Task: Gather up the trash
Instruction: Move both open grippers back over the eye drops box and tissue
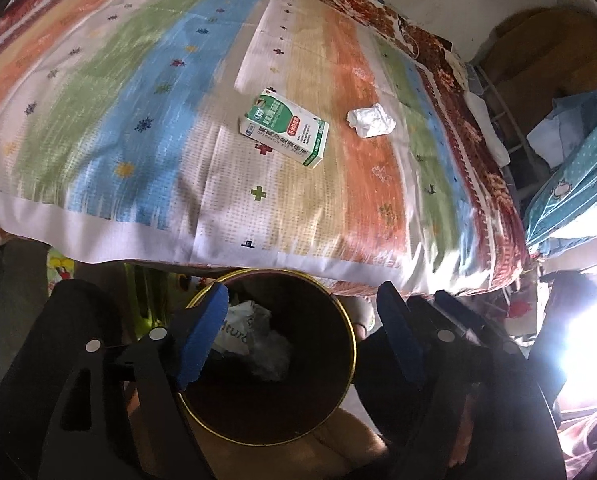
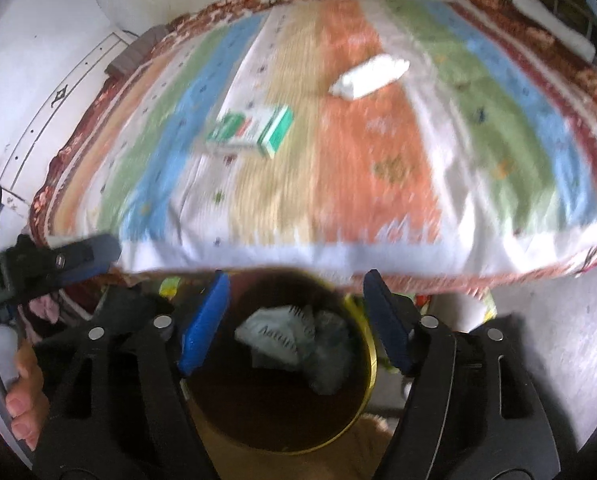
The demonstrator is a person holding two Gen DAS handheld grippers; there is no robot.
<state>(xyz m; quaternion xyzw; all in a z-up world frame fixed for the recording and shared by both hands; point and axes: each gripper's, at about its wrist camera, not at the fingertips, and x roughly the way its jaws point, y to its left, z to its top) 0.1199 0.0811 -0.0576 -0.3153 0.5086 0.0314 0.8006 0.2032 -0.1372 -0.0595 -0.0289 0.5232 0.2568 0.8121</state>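
Note:
A green and white carton (image 1: 284,129) lies on the striped bedspread (image 1: 146,128), with a crumpled white tissue (image 1: 371,120) to its right. Both show in the right wrist view, the carton (image 2: 250,132) and the tissue (image 2: 368,74). A dark round bin with a gold rim (image 1: 352,344) stands below the bed's edge, holding crumpled plastic wrappers (image 1: 254,336). My left gripper (image 1: 302,340) is open and empty over the bin. My right gripper (image 2: 296,328) is open and empty over the same bin (image 2: 372,364), above the wrappers (image 2: 294,340). The left gripper's fingers (image 2: 86,256) show at the left.
The bed fills the upper part of both views. A white wall and panel (image 2: 58,80) lie to the left. Blue patterned bedding (image 1: 578,184) and a metal rack (image 1: 510,120) stand on the right. Bright glare (image 1: 586,340) covers the lower right. Tan floor cloth (image 1: 338,452) lies under the bin.

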